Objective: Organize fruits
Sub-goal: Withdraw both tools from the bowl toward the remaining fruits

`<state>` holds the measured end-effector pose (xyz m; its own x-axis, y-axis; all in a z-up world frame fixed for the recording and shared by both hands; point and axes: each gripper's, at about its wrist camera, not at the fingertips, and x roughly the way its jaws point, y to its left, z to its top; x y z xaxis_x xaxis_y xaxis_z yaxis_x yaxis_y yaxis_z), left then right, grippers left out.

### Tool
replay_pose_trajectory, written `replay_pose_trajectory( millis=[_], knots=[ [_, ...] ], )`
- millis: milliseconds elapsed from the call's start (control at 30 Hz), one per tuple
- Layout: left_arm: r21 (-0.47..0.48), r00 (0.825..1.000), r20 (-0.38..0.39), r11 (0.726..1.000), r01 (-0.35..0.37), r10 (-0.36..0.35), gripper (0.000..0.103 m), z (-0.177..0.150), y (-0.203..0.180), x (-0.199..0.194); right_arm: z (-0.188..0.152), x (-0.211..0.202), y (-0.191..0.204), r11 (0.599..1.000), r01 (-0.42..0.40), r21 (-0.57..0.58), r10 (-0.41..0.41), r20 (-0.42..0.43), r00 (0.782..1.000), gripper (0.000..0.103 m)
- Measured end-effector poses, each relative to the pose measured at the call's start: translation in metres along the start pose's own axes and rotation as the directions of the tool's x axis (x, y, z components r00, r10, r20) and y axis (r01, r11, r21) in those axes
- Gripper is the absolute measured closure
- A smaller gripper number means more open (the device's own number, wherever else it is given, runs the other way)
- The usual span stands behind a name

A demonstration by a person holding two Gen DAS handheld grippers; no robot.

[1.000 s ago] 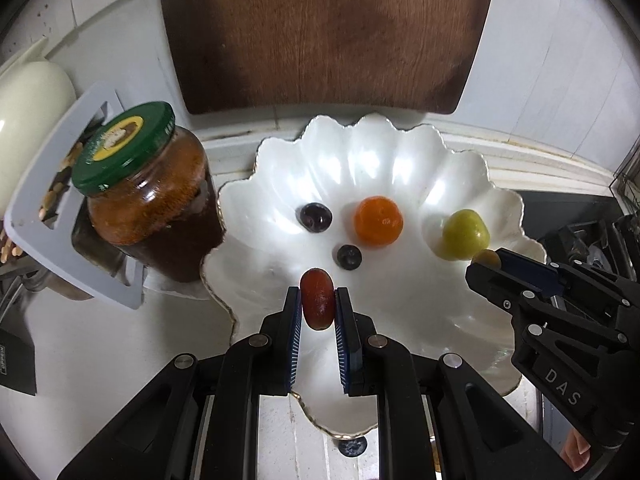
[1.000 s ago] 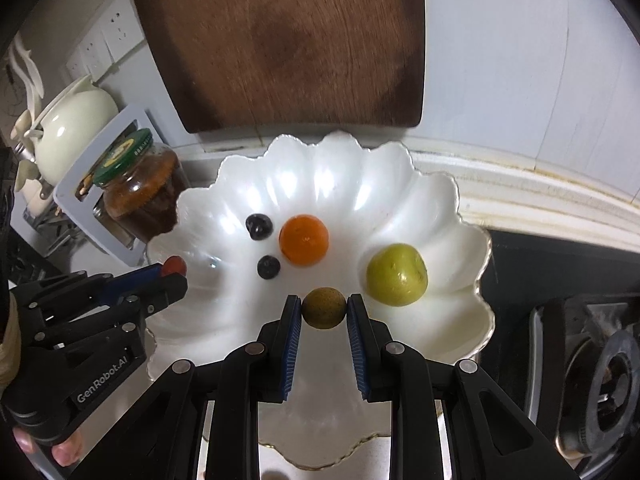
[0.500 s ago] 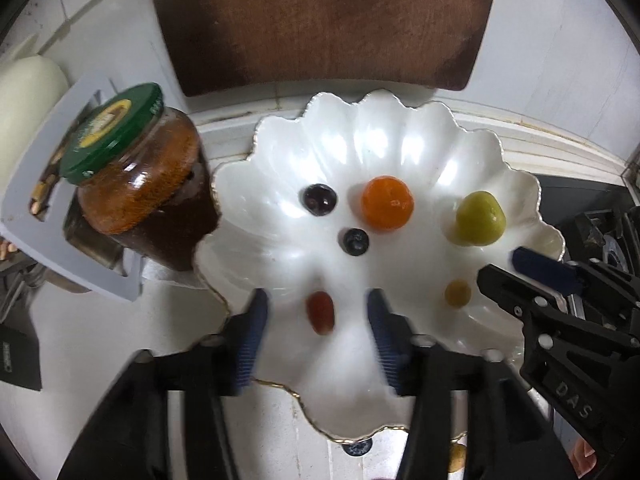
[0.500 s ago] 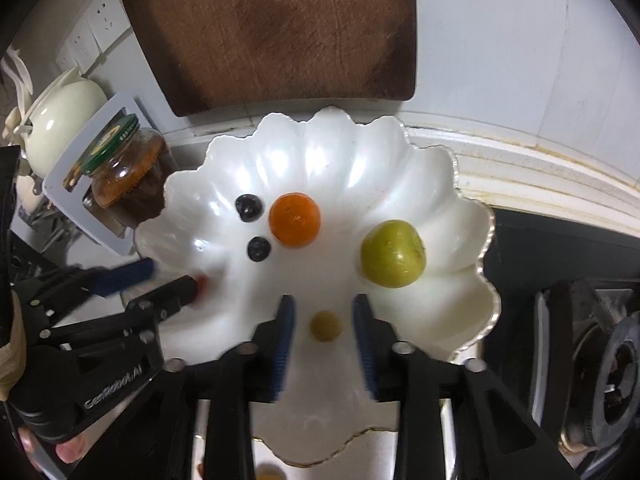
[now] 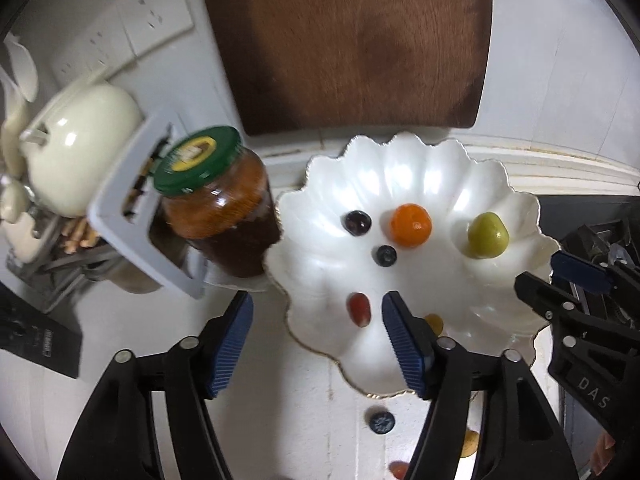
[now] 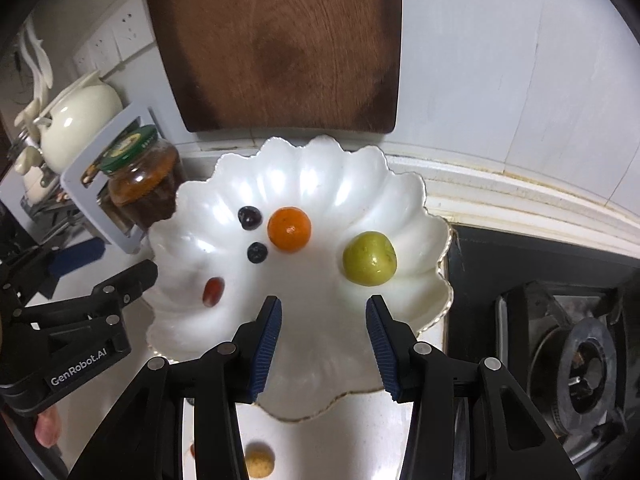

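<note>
left hand-held gripper [image 5: 316, 334] jaws apart, empty | right hand-held gripper [image 6: 324, 330] jaws apart, empty | blueberry [image 5: 382, 422] on bench [image 5: 280, 400], below left's fingers, nearer left | plate [image 5: 400, 172] ahead

We list: a dark brown wooden cutting board [image 6: 280, 44] upright against the wall; a green-lidded glass jar of brown preserve [image 5: 218, 200]; a cream ceramic teapot [image 5: 76, 140]; white wall sockets [image 5: 132, 28]; a black gas burner [image 6: 580, 364].
</note>
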<state>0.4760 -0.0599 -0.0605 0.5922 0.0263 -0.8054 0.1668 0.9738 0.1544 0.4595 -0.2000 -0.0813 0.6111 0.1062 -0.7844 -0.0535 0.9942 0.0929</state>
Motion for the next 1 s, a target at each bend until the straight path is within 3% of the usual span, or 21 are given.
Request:
replay_pose_trajectory(
  millis=[533, 1000],
  knots=[
    [-0.066, 0.995, 0.096, 0.998, -0.014, 0.021, 0.032, -0.032, 0.019, -0.066, -0.016, -0.061, 0.017, 0.995, 0.043, -0.089, -0.030, 0.145, 0.989, 0.058],
    [-0.097, 0.980, 0.193, 0.995, -0.030, 0.049, 0.028, -0.064, 0.031, -0.125, -0.041, -0.106, 0.035, 0.991, 0.001, -0.134, 0.031, 0.236, 0.971, 0.058]
  ],
)
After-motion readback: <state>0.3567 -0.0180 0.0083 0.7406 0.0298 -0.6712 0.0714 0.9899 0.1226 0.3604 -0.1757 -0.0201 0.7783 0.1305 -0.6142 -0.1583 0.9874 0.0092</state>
